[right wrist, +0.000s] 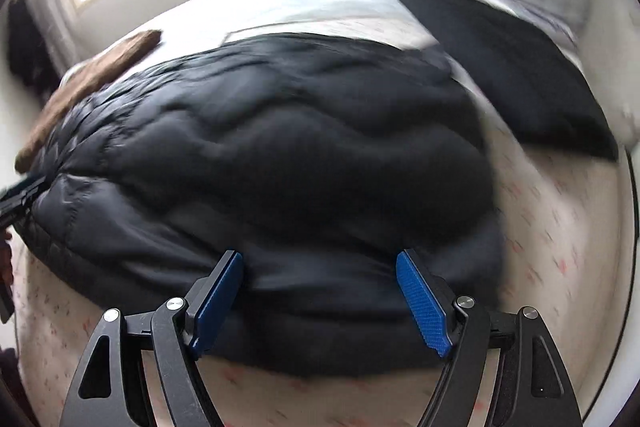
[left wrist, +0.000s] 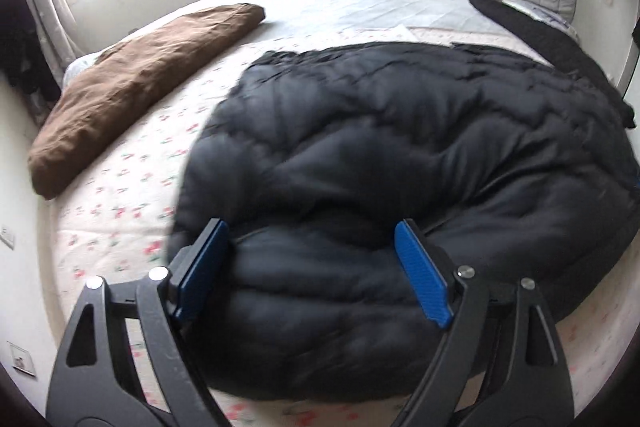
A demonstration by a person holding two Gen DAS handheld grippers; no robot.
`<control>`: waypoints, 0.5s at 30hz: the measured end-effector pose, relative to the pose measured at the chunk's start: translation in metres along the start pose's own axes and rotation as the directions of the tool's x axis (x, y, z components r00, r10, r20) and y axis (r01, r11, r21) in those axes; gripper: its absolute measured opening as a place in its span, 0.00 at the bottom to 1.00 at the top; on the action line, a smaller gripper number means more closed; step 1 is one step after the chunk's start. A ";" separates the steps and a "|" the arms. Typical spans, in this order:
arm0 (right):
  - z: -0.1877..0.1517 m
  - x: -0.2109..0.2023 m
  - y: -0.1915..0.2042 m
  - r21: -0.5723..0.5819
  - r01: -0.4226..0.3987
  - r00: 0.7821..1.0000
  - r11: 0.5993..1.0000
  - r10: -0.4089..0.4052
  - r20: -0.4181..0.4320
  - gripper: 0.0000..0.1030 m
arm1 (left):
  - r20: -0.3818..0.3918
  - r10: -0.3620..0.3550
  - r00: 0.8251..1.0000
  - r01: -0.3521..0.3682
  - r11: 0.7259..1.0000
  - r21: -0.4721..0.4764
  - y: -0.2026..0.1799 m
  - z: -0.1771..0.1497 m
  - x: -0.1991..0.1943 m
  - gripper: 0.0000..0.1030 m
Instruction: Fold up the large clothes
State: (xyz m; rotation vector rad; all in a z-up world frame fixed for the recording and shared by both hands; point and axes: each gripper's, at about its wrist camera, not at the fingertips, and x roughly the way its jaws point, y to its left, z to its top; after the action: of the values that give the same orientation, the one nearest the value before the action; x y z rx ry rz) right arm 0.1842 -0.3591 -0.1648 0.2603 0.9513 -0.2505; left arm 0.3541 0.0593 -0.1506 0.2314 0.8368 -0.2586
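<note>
A black coat (left wrist: 400, 155) is spread across the bed (left wrist: 120, 195), its near edge bulging between the wide-open pads of the left tool (left wrist: 312, 267) and right tool (right wrist: 320, 291). Nothing is gripped. A brown garment (left wrist: 140, 87) lies along the left edge.

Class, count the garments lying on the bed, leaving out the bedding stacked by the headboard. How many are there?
3: a black puffer coat in the middle, a brown garment by the window side, a flat black garment toward the headboard. Others may be hidden.
</note>
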 end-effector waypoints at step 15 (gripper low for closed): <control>-0.052 -0.035 -0.098 0.271 0.077 0.996 0.959 -0.060 -0.070 0.77 | -0.050 -0.014 0.999 0.002 0.971 -0.239 0.069 -0.032 -0.030 0.84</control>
State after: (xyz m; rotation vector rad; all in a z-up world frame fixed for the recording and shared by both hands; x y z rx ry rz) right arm 0.0938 -0.4306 -0.1755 0.4920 0.9872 -0.4416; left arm 0.3344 0.1380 -0.1414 0.0091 0.9118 -0.1578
